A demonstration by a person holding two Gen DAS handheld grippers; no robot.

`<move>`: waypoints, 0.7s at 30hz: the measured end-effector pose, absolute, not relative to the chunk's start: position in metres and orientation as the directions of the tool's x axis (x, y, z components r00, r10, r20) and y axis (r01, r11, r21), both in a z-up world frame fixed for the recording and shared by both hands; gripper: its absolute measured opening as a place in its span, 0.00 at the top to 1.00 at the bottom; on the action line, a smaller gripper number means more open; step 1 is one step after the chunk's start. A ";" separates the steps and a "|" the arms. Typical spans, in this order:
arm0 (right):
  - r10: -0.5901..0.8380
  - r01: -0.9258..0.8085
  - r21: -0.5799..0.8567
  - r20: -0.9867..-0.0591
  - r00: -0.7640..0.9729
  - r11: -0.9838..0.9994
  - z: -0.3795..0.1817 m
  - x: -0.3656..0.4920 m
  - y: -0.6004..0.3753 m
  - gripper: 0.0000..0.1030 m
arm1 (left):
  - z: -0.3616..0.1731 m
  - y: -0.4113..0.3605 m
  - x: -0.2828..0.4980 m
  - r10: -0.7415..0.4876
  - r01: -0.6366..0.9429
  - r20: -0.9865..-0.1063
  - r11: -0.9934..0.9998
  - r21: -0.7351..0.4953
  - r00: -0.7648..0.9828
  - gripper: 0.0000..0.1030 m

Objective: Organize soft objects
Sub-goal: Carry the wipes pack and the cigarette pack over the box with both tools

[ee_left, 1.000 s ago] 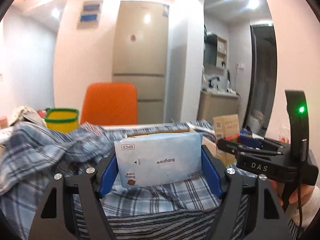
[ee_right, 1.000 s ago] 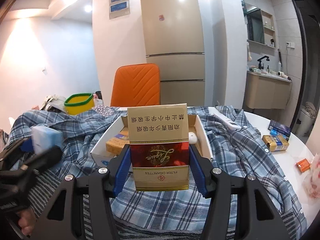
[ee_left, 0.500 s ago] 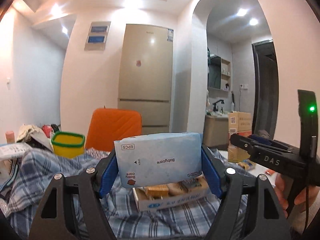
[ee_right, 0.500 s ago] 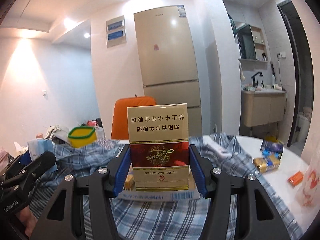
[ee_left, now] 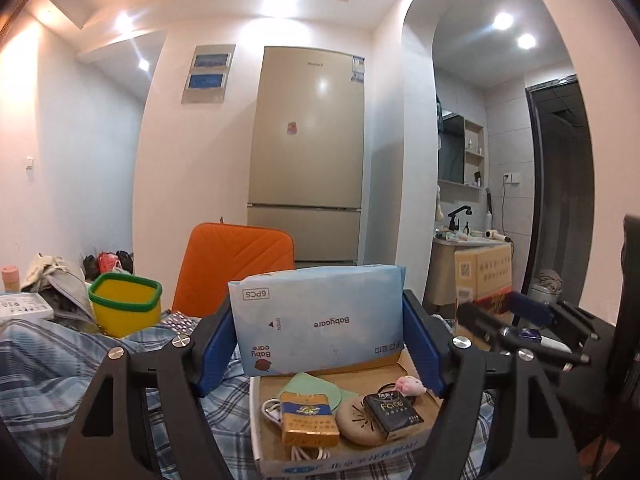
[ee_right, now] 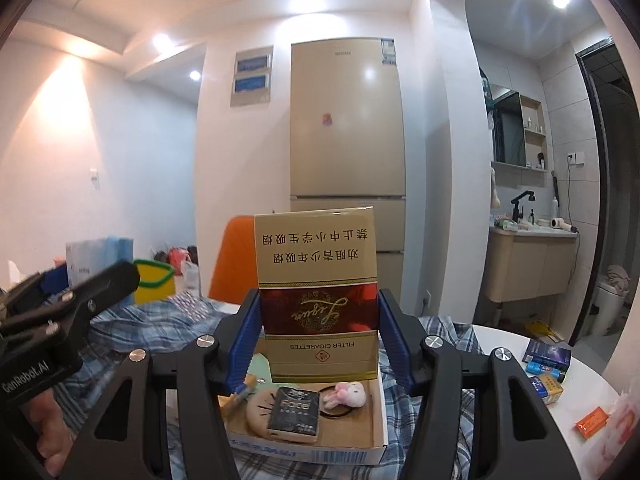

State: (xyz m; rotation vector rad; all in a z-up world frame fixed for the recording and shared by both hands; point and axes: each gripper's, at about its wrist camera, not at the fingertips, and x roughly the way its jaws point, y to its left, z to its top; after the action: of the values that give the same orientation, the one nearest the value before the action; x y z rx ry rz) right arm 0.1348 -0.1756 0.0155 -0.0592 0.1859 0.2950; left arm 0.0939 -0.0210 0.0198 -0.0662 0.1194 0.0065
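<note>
Midway, by the look of it: the Babycare tissue pack (ee_left: 318, 322) is clamped in the left gripper (ee_left: 320, 344), raised above the cardboard tray (ee_left: 256, 420). Beside it the right gripper (ee_right: 318, 340) grips a cigarette carton (ee_right: 318, 292). Small items already lie in the tray; more remain on the worktop (ee_right: 500, 344).

Beige fridge (ee_left: 306, 152), orange chair (ee_left: 236, 260), white walls (ee_left: 72, 168)

A small home flat — a tall fridge (ee_left: 306, 152) stands by the wall. A washbasin nook (ee_right: 532, 236) opens beside it.
</note>
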 end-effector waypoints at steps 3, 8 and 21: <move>0.247 -0.264 -0.045 -0.238 0.939 0.963 0.005 0.151 -0.175 0.43 | 0.015 -0.029 0.107 0.003 -0.010 -0.144 0.999 -0.051 0.990 0.28; 0.234 -0.258 -0.014 -0.370 0.899 0.966 -0.016 0.180 -0.181 0.43 | -0.004 -0.034 0.118 0.010 -0.014 -0.183 1.000 -0.018 0.983 0.28; 0.227 -0.287 -0.004 -0.602 0.766 0.958 -0.057 0.223 -0.174 0.43 | -0.017 -0.018 0.137 -0.006 -0.026 -0.300 0.994 -0.102 0.954 0.28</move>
State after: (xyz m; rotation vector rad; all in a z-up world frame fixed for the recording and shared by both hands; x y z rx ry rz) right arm 0.2233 -0.1741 -0.0575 -0.0977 0.6403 0.2801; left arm 0.1366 -0.0182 -0.0169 -0.1058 0.3045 0.0103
